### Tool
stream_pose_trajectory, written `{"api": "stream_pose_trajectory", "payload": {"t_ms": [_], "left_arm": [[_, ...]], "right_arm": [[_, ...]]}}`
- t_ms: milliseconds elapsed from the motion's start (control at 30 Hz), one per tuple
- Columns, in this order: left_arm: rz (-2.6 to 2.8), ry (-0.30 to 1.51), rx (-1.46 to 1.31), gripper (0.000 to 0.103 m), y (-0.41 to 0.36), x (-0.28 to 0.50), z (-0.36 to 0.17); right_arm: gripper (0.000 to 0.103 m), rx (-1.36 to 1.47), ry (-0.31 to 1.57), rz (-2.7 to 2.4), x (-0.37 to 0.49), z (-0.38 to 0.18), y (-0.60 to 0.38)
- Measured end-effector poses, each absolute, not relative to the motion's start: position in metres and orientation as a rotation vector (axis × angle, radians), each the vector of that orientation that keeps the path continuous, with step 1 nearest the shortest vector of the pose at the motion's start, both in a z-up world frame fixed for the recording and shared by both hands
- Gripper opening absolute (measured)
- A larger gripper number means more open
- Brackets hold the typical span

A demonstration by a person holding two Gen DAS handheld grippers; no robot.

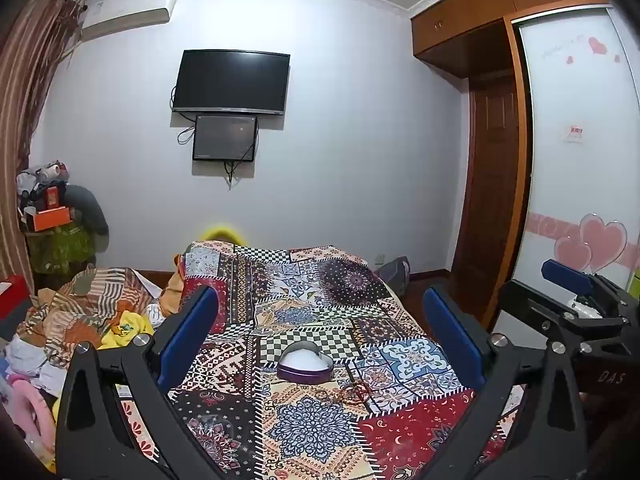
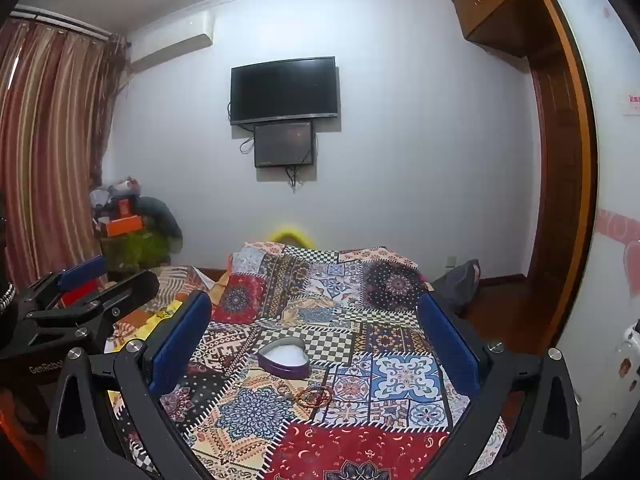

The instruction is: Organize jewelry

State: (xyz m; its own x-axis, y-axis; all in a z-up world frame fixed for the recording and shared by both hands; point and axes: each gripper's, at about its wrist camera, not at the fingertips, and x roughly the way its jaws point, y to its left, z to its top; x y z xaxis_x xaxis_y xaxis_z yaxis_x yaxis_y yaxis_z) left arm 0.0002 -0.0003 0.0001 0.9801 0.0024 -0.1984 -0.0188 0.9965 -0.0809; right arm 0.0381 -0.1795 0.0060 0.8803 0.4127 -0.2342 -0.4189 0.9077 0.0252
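A purple heart-shaped box [image 1: 306, 365] with a white lining lies open on the patchwork cloth [image 1: 312, 432]; it also shows in the right wrist view [image 2: 285, 357]. Thin reddish bracelets [image 1: 352, 391] lie on the cloth just in front of the box, to its right, also seen from the right wrist [image 2: 316, 395]. My left gripper [image 1: 320, 336] is open and empty, held above and short of the box. My right gripper [image 2: 316, 334] is open and empty, likewise short of the box. Each gripper shows at the edge of the other's view.
The patchwork cloth [image 2: 352, 440] covers a long raised surface running toward the far wall. Piled clothes [image 1: 80, 320] lie to the left. A wardrobe [image 1: 576, 160] and wooden door stand on the right. A TV [image 1: 230, 82] hangs on the far wall.
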Motion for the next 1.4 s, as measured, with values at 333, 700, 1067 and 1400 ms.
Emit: {"api": "stream_pose_trajectory", "payload": {"t_ms": [333, 700, 1067, 1400], "left_arm": [[0.009, 0.206, -0.102, 0.103, 0.005, 0.003, 0.000], [0.026, 0.221, -0.090, 0.103, 0.003, 0.004, -0.003], [0.036, 0.233, -0.086, 0.103, 0.003, 0.009, -0.007], [0.031, 0.232, -0.089, 0.103, 0.003, 0.009, -0.007]], "right_arm": [[0.102, -0.026, 0.241, 0.434, 0.037, 0.006, -0.179], [0.102, -0.028, 0.244, 0.435, 0.036, 0.009, -0.180], [0.102, -0.028, 0.253, 0.435, 0.039, 0.000, -0.175], [0.102, -0.025, 0.256, 0.436, 0.040, -0.002, -0.176]]}}
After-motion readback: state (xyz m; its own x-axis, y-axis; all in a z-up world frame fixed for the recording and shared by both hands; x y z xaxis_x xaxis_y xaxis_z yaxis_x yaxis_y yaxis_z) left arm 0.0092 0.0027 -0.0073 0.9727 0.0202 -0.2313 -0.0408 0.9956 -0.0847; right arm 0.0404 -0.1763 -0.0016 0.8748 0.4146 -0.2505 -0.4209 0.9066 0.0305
